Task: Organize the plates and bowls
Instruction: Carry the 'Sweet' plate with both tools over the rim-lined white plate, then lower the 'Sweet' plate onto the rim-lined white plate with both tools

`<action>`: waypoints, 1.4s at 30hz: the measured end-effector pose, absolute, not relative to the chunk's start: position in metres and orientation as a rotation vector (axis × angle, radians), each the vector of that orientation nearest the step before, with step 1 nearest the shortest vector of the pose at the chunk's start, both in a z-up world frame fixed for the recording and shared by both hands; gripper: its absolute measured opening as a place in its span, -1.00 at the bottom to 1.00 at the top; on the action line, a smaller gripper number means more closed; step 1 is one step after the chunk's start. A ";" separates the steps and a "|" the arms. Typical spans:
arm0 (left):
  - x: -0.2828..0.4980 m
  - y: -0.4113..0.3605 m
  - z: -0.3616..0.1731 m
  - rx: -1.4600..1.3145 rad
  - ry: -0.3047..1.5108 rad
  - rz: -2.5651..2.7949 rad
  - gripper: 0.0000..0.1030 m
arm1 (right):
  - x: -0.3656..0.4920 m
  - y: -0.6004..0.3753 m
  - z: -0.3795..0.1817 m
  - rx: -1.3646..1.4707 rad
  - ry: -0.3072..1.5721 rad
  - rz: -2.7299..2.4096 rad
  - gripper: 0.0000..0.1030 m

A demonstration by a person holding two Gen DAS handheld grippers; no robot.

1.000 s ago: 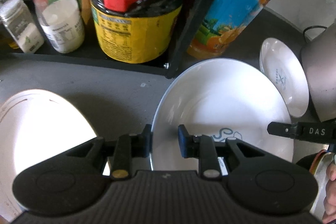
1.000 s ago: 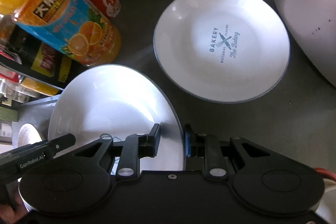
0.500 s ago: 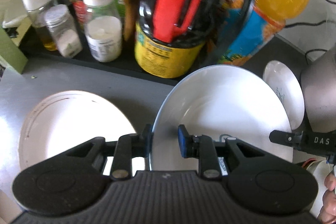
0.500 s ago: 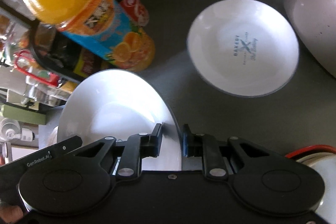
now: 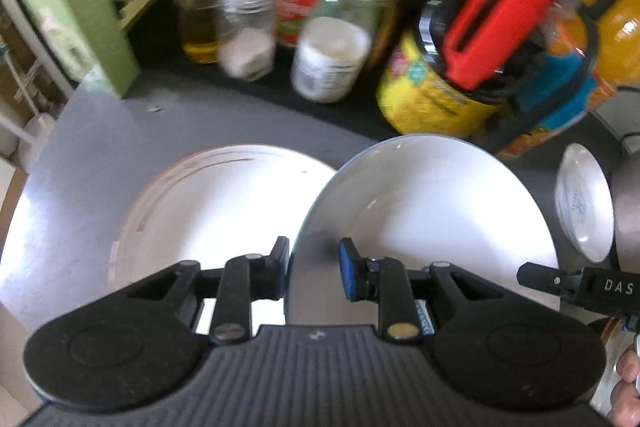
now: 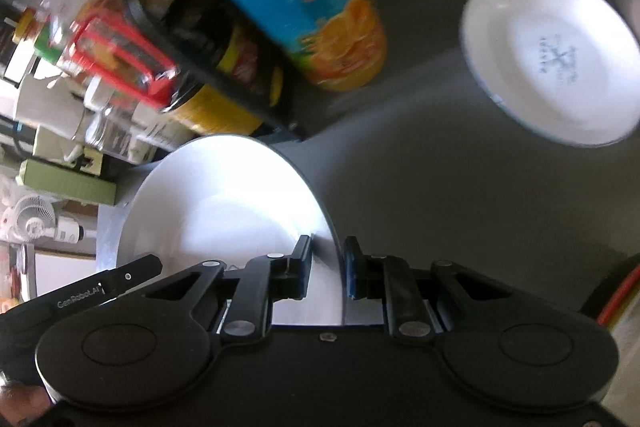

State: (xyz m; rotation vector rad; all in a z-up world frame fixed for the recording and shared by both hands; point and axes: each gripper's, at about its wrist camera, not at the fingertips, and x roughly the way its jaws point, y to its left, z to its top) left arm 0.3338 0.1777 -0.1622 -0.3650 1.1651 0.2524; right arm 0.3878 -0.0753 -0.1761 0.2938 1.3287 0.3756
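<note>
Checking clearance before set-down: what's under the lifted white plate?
Under the lifted white plate, held at opposite rims by the left gripper and right gripper: grey countertop, and at its left a flat plate. The counter directly beneath is covered.

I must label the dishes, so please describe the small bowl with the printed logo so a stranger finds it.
Start from the orange juice bottle on the dark countertop. Right of it lies the small bowl, apart from the held plate. Only it has blue print inside.

White blue-rimmed plate [image 5: 432, 211] aloft and tilted, larger plate [image 5: 208, 211] flat beneath, printed bowl [image 6: 556, 67] apart.
</note>
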 end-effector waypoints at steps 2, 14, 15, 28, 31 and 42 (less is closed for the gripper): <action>0.328 0.188 -0.163 -0.374 1.165 0.268 -0.52 | 0.385 -0.063 -0.177 0.287 1.336 0.388 -0.69; 0.303 0.240 -0.174 -0.410 1.167 0.344 -0.51 | 0.369 -0.002 -0.186 0.241 1.358 0.423 -0.69; 0.302 0.244 -0.176 -0.417 1.169 0.346 -0.51 | 0.368 0.002 -0.187 0.241 1.360 0.425 -0.69; 0.300 0.270 -0.196 -0.454 1.189 0.335 -0.51 | 0.365 0.028 -0.197 0.200 1.361 0.403 -0.71; 0.300 0.270 -0.198 -0.461 1.176 0.327 -0.51 | 0.363 0.031 -0.198 0.194 1.350 0.392 -0.70; 0.303 0.273 -0.197 -0.473 1.192 0.304 -0.50 | 0.361 0.032 -0.201 0.208 1.324 0.380 -0.68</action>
